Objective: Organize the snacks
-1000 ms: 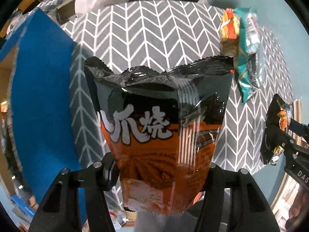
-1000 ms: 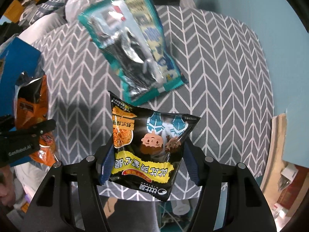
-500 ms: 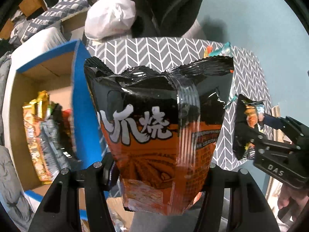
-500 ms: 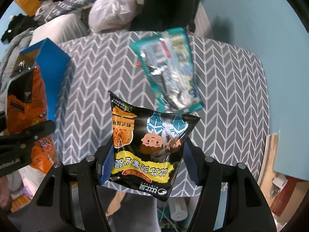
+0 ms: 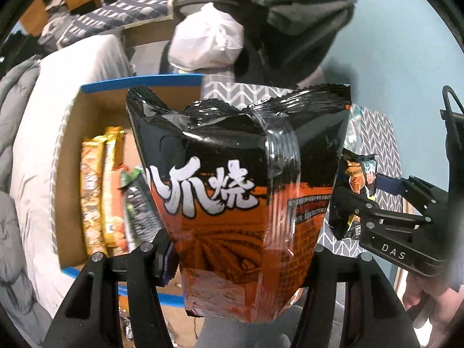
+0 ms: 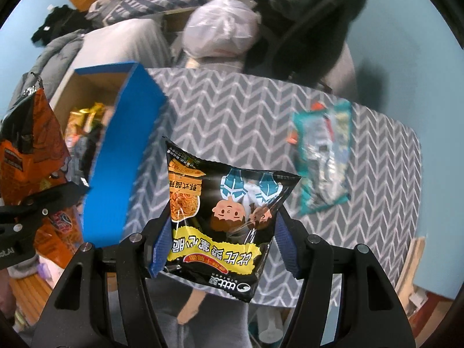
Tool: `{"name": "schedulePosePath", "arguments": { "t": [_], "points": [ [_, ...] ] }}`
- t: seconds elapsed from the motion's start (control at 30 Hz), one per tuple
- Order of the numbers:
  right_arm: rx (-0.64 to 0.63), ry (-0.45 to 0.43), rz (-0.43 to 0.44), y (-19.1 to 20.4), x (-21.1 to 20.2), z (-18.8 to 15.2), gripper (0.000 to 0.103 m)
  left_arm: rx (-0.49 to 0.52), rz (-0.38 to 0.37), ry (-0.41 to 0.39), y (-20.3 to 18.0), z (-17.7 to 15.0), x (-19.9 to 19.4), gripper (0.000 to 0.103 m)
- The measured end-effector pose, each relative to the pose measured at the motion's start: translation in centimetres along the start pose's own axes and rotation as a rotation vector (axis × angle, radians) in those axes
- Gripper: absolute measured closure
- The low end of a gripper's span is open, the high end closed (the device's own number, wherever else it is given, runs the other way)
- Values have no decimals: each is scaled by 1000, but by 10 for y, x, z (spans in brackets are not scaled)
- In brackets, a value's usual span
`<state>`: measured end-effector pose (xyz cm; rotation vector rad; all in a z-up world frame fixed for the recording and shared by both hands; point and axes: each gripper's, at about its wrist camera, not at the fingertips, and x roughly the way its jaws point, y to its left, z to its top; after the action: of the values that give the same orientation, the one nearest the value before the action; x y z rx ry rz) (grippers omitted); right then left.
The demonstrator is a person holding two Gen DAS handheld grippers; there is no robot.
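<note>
My left gripper [image 5: 240,249] is shut on a large black-and-orange snack bag [image 5: 240,179] and holds it in the air beside a blue-rimmed cardboard box [image 5: 139,82] with several snack packs [image 5: 101,185] inside. The bag hides part of the box. My right gripper [image 6: 221,237] is shut on a small black-and-yellow noodle snack bag [image 6: 220,214], held above the chevron-cloth table [image 6: 232,110]. A teal snack pack [image 6: 322,150] lies on the table at the right. The right gripper with its bag also shows in the left wrist view [image 5: 356,200].
The box's blue wall [image 6: 124,156] stands at the table's left edge. Behind the table are a white plastic bag [image 6: 223,32], a chair with dark clothing [image 6: 313,8] and grey bedding [image 5: 32,145] to the left. The floor is pale blue.
Both grippers have moved left and risen, each still holding its bag. The open box with snacks has come into view under the left one. The teal pack now lies further right.
</note>
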<state>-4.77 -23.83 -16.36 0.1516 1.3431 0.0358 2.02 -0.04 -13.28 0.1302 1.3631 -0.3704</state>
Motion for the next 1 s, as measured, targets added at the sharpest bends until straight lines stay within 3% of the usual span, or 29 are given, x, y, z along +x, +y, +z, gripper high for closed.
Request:
{"name": "schedulePosePath", "arguments": {
  "t": [0.5, 1.0],
  "points": [
    [-127, -9, 101, 98, 11, 46, 40, -171, 65, -33, 99, -7, -17, 43],
    [-217, 37, 170, 182, 39, 79, 39, -294, 92, -16, 173, -9, 0, 43]
  ]
}}
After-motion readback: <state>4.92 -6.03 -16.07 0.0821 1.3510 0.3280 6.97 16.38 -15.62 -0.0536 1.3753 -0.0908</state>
